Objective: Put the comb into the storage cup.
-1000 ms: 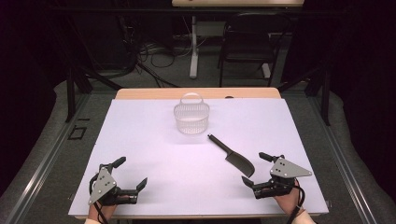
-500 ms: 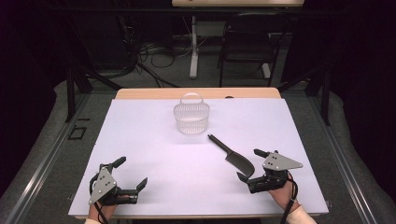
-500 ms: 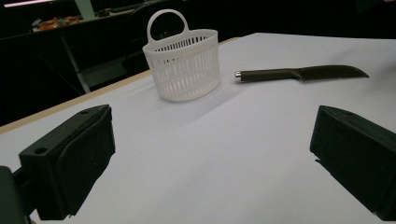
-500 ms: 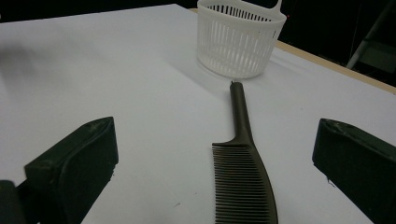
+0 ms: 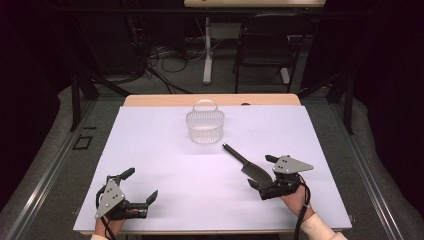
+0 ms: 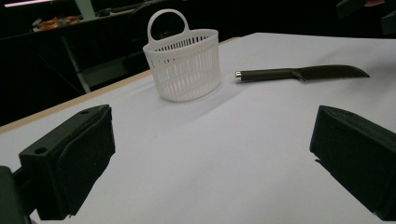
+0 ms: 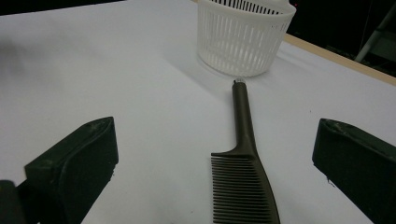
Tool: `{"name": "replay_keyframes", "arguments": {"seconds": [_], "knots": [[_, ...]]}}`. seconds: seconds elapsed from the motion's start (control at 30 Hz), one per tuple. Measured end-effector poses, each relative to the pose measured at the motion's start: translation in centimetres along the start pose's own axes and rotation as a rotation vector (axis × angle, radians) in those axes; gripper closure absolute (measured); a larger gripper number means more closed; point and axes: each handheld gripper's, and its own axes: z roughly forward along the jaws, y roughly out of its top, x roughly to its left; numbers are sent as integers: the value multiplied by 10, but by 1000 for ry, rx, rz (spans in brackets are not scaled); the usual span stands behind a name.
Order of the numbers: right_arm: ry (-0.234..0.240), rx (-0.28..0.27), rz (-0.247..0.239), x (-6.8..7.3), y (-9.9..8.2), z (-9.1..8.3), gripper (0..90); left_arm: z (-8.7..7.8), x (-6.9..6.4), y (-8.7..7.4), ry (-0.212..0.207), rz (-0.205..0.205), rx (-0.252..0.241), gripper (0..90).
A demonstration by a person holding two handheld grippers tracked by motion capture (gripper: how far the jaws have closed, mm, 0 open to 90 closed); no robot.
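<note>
From the high view, a white slatted basket (image 5: 205, 126) with an upright loop handle stands toward the far middle of the white-topped bench (image 5: 150, 150); nothing can be seen inside it. A dark comb (image 5: 248, 166) lies flat just nearer and to the right of the basket, apart from it, its thin handle pointing toward the basket and its toothed end beside the right gripper (image 5: 260, 172). That gripper rests near the bench's front right with its jaws spread wide and nothing between them. The left gripper (image 5: 140, 185) sits at the front left, well apart from both things, jaws likewise wide open and empty.

In the left gripper view, the two black jaws stand far apart over bare bench, the basket (image 6: 183, 65) ahead and the comb (image 6: 303, 73) lying to its right.

In the right gripper view, the comb (image 7: 243, 172) lies between the open jaws without touching either, teeth nearest the camera, its handle tip close to the basket's (image 7: 242, 37) base.
</note>
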Motion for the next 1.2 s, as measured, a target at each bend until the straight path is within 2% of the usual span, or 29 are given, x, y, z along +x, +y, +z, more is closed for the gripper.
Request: {"name": "replay_keyframes", "arguments": {"seconds": [0.43,1.2], "knots": [[29,24,0,-5,9,18,0,0,0,0,0,3,1,2],[16,51,15,-21,21,46,0,0,0,0,-1,5,-1,2]]}}
